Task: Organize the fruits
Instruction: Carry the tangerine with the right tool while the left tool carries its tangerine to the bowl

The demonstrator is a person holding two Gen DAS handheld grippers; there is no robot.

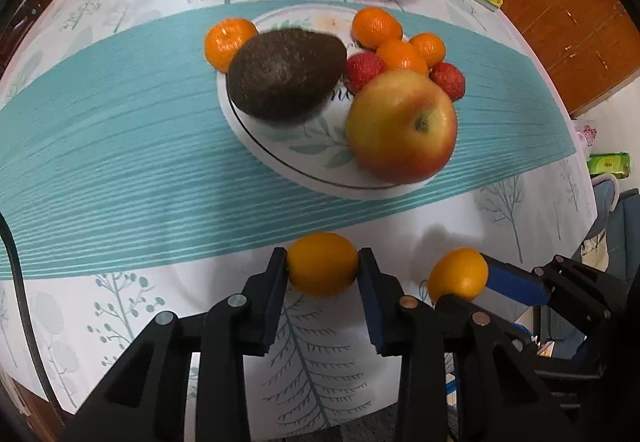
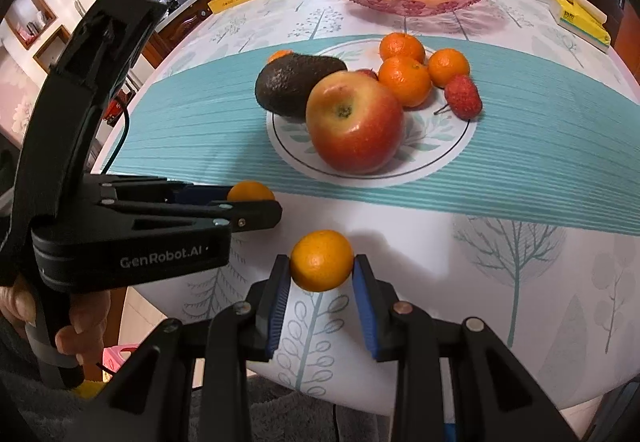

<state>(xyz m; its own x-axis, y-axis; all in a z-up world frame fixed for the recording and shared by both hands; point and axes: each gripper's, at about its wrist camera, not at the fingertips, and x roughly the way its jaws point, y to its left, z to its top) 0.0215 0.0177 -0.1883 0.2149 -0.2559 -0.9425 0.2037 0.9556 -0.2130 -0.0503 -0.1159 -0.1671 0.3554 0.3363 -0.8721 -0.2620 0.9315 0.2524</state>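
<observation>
Here each hand-held gripper grasps a mandarin above the counter's (image 1: 160, 282) near edge: the left hand-held gripper (image 1: 322, 266) pinches the left mandarin (image 1: 322, 265), the right hand-held gripper (image 2: 321, 262) the right mandarin (image 2: 321, 260). Beyond them, the plate (image 2: 440, 158) carries an apple (image 2: 354, 122), an avocado (image 2: 296, 88), more mandarins and strawberries.
</observation>
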